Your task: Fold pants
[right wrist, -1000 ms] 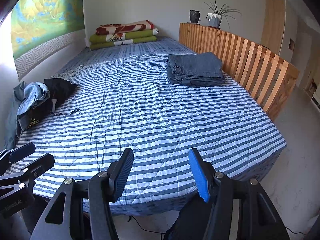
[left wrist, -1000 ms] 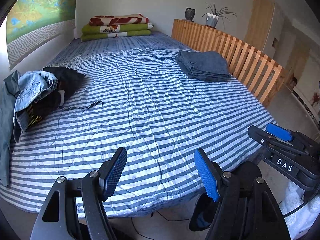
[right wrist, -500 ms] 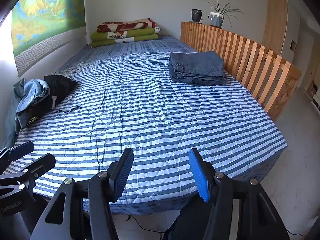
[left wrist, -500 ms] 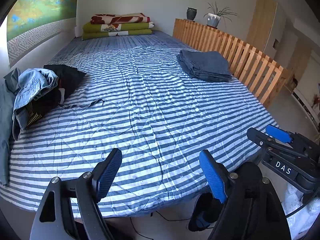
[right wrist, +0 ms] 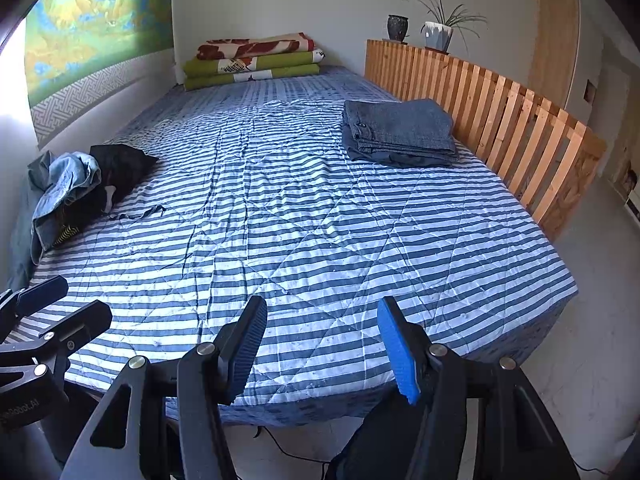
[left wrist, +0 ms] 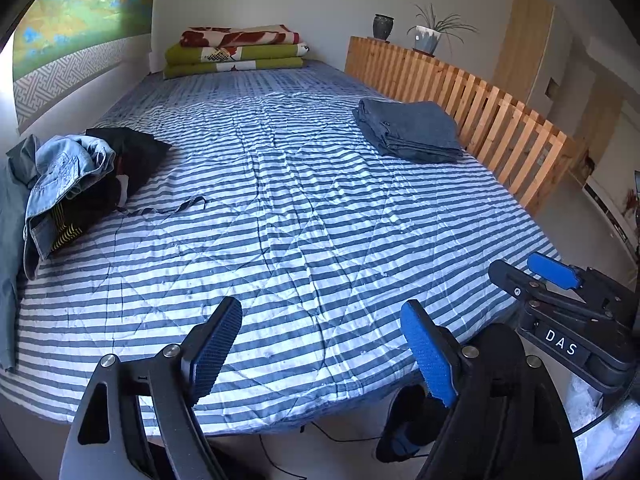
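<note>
A heap of unfolded clothes, light denim and black pieces, lies at the left edge of the striped bed. A stack of folded dark blue pants rests at the right side by the wooden rail. My left gripper hovers open over the bed's near edge, holding nothing. My right gripper is likewise open and empty above the near edge. Each gripper also shows at the side of the other's view, the right gripper and the left gripper.
Folded blankets are stacked at the bed's far end. A slatted wooden rail runs along the right side, with a vase and a potted plant on it. A wall lines the left side. A black cord trails from the heap.
Both grippers have pulled back and slightly down from the bed; the left one's jaws have spread a little wider. The clothes have not moved.
</note>
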`<state>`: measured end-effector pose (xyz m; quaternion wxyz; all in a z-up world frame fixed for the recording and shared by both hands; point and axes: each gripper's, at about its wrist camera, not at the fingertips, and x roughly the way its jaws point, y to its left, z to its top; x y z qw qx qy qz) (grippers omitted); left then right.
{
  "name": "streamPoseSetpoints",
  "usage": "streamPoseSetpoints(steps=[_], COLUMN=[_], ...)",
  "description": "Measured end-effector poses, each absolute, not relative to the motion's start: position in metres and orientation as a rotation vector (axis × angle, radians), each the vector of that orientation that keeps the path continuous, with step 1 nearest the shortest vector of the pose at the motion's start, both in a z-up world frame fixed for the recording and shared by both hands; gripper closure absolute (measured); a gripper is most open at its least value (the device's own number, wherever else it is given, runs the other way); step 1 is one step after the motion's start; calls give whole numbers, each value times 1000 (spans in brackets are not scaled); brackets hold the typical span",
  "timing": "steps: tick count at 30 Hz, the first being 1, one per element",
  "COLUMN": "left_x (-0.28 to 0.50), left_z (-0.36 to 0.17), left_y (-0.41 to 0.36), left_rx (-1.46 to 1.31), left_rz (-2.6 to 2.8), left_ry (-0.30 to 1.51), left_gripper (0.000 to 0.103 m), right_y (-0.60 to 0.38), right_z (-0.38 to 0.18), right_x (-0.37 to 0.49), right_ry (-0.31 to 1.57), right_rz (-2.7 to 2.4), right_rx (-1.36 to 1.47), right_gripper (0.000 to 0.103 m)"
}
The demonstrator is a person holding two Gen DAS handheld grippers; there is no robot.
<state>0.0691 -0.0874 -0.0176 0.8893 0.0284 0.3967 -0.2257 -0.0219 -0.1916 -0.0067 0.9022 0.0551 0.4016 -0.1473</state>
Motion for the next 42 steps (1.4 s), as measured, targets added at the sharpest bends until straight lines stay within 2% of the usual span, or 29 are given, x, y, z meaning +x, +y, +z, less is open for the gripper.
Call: streamPoseSetpoints(steps=[42], left_x=[76], left_z=[-24], left_y=[-79], left_rx=[22], left_rz=[-447], left_ry=[844], left_gripper=[16], right_y=[-186], right_z=[-17], right_x=[-15], right_ry=[860], right_rz=[-277], right_rx=[86], right_gripper=[49])
